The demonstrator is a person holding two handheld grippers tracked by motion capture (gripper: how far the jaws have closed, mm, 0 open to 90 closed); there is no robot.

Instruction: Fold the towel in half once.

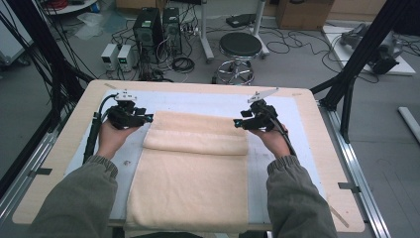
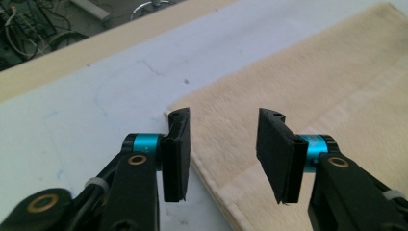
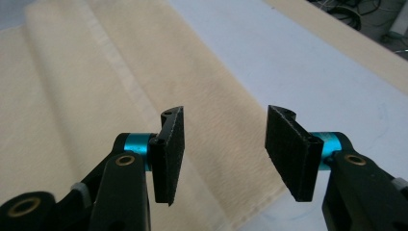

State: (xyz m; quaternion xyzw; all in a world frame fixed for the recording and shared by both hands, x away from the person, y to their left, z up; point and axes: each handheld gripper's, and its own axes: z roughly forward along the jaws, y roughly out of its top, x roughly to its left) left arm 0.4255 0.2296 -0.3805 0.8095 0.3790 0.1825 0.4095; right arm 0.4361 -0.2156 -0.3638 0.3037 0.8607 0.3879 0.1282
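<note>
**Towel partly folded, both tongs let go**

Cream towel [image 1: 190, 171] flat on the pale mat [image 1: 277, 106] atop the counter [image 1: 324, 148], far end already turned back into a fold across its width. Near part unfolded, hanging over the counter's front edge; judged roughly midway, more folds left. Left tongs [image 1: 148, 119] at the fold's left end, right tongs [image 1: 237, 122] at its right end, both parted, nothing between the pads [image 2: 175, 144]. Hands low, palms inward, forearms flanking the towel.
</note>
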